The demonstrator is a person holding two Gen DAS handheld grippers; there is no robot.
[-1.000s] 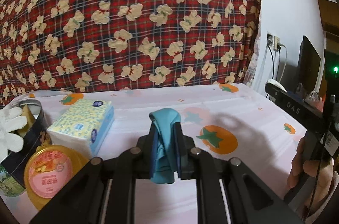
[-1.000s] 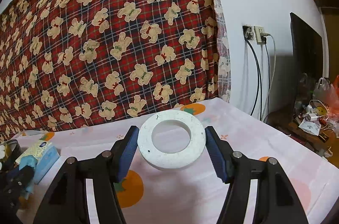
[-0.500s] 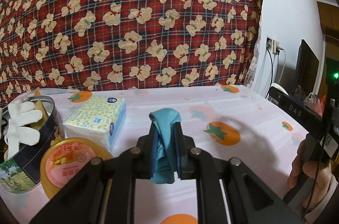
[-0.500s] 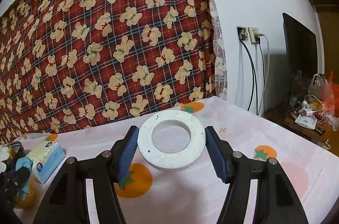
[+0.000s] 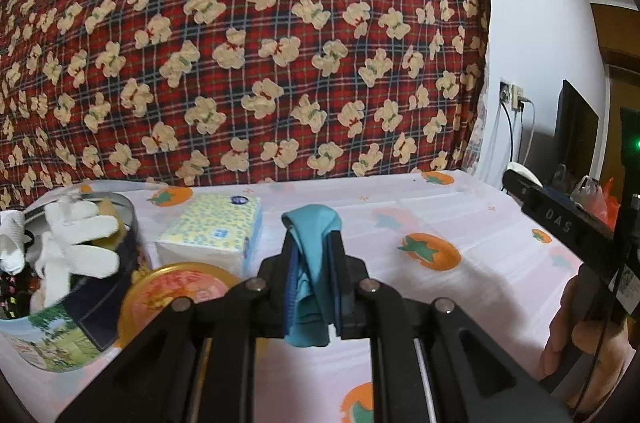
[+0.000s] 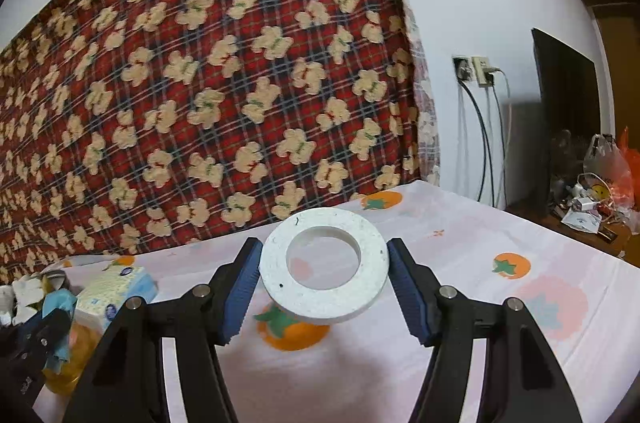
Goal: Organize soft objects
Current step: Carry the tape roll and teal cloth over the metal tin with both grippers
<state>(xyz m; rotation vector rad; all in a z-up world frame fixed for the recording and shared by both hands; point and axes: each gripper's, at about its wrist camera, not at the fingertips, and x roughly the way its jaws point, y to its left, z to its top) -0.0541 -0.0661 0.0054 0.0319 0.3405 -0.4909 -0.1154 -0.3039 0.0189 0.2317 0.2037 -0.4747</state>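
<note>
My left gripper (image 5: 313,275) is shut on a teal cloth (image 5: 312,263) that hangs between its pads above the table. A round tin (image 5: 80,303) with white gloves (image 5: 76,243) and other soft items stands at the left, lower than the cloth. My right gripper (image 6: 324,283) is shut on a white foam ring (image 6: 325,269), held flat above the tablecloth. The left gripper with the teal cloth also shows at the far left of the right wrist view (image 6: 56,319).
A tissue pack (image 5: 212,233) lies right of the tin, and an orange-lidded jar (image 5: 176,295) stands in front of it. The table has a pink tomato-print cloth (image 5: 440,223). A plaid bear blanket (image 5: 240,43) hangs behind. The right gripper's body (image 5: 580,235) is at right.
My left gripper has drawn back and to the left with the cloth, so the tin and jar show more fully. My right gripper holds the ring steady, shifting slightly.
</note>
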